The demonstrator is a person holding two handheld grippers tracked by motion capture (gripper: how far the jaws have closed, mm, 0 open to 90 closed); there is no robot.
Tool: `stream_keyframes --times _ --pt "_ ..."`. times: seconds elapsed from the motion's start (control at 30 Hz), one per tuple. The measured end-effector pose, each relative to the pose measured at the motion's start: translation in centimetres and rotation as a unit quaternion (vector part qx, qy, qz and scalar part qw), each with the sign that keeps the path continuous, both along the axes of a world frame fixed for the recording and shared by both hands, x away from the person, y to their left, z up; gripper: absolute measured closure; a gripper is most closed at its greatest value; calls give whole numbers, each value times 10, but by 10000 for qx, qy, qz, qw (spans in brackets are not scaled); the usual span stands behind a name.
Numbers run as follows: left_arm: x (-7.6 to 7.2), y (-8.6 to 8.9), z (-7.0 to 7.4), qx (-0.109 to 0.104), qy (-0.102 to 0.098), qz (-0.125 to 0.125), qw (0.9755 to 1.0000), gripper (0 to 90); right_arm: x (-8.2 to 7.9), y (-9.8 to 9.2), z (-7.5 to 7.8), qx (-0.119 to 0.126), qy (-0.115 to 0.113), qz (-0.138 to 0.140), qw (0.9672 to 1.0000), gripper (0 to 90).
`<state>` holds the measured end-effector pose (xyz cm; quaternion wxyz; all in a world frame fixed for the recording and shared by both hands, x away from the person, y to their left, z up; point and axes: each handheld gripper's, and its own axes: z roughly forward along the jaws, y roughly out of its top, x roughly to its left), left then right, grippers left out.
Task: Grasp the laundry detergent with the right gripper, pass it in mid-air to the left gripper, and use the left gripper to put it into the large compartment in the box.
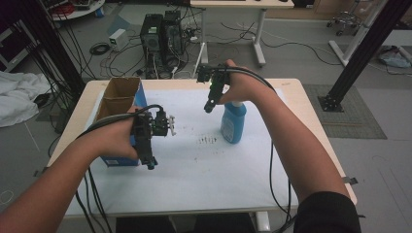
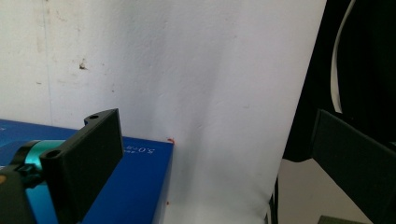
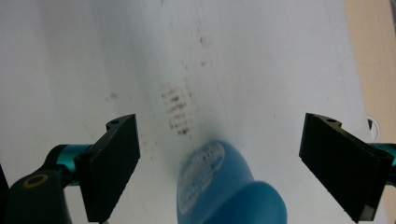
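Note:
A blue spray bottle [image 1: 234,121] stands on the white sheet [image 1: 194,170] right of centre, its top hidden behind the person's right hand. My right gripper [image 1: 209,108] hangs just left of and above it, jaws pointing down. In the right gripper view the blurred bottle [image 3: 224,186] lies low between the wide-open jaws of that gripper [image 3: 222,123], touching neither. My left gripper [image 1: 150,165] hovers beside the near corner of an open cardboard box with blue sides [image 1: 119,94]. It is also open [image 2: 215,126], with the blue box [image 2: 135,186] by its left jaw.
A patch of dark smudges [image 1: 208,140] marks the sheet between the grippers, also seen past the bottle [image 3: 177,116]. The wooden table edge [image 1: 301,111] frames the sheet. Computer towers [image 1: 163,36] and cables lie on the floor behind the table.

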<state>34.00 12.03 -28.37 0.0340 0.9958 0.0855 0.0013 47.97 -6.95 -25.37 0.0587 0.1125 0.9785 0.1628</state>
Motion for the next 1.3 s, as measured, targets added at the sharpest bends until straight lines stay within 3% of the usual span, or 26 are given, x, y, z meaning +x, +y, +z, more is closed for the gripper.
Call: stream_keyframes --times 0.03,0.07,0.23,0.27,0.3,0.33,0.37,0.4,0.43,0.47,0.5,0.53,0.7,0.73,0.77,0.8,0.87,0.9,0.93,1.13,1.2,1.23,1.3 --pt "0 0 0 0 0 0 10000 31 0 0 0 0 0 0 10000 114" --pt "-2 0 1 7 -12 -6 10000 31 -1 -5 3 464 -74 -53 9989 114" --pt "-3 0 3 -23 -44 4 10000 31 2 -16 7 975 -315 -369 9941 114" --pt "-3 0 3 -23 -44 4 10000 31 2 -16 7 975 -315 -369 9941 114" --pt "-3 0 4 -17 -42 6 10000 31 4 -24 9 1258 -410 -554 9897 114" --pt "-3 0 4 -17 -42 6 10000 31 4 -24 9 1258 -410 -554 9897 114" --pt "-3 -1 4 -11 -52 12 10000 31 6 -35 13 1559 -479 -738 9838 114" --pt "-2 -1 4 -6 -41 6 10000 31 7 -40 14 1728 -519 -823 9801 114" --pt "-2 -1 4 -6 -41 6 10000 31 7 -40 14 1728 -519 -823 9801 114" --pt "-2 -2 4 20 -52 -15 10000 31 8 -46 15 1860 -548 -931 9766 114" --pt "-2 -3 3 31 -36 6 10000 31 8 -57 18 2052 -631 -1089 9706 114" --pt "-2 -3 3 31 -36 6 10000 31 8 -57 18 2052 -631 -1089 9706 114" --pt "-1 -8 2 54 -26 -33 10000 31 7 -90 21 2437 -788 -1446 9558 114" --pt "-1 -8 2 54 -26 -33 10000 31 7 -90 21 2437 -788 -1446 9558 114" --pt "-1 -10 3 59 -37 -38 10000 31 6 -99 21 2521 -808 -1543 9519 114" --pt "-1 -10 3 59 -37 -38 10000 31 6 -99 21 2521 -808 -1543 9519 114" --pt "0 -13 3 56 -40 -75 9999 31 -1 -135 15 2796 -845 -1829 9388 114" --pt "0 -13 3 56 -40 -75 9999 31 -1 -135 15 2796 -845 -1829 9388 114" --pt "1 -14 3 61 -26 -106 9999 31 -11 -158 11 2885 -905 -1970 9326 114" --pt "2 -17 2 63 -25 -181 9998 31 -39 -189 1 2911 -990 -2089 9283 114" --pt "2 -17 2 67 -19 -193 9998 31 -46 -194 -2 2896 -998 -2105 9284 114" --pt "0 -16 2 46 -33 -204 9998 31 -66 -204 -12 2842 -1030 -2091 9300 114" --pt "-1 -14 2 17 -39 -217 9998 31 -78 -209 -21 2844 -1057 -2100 9295 114"
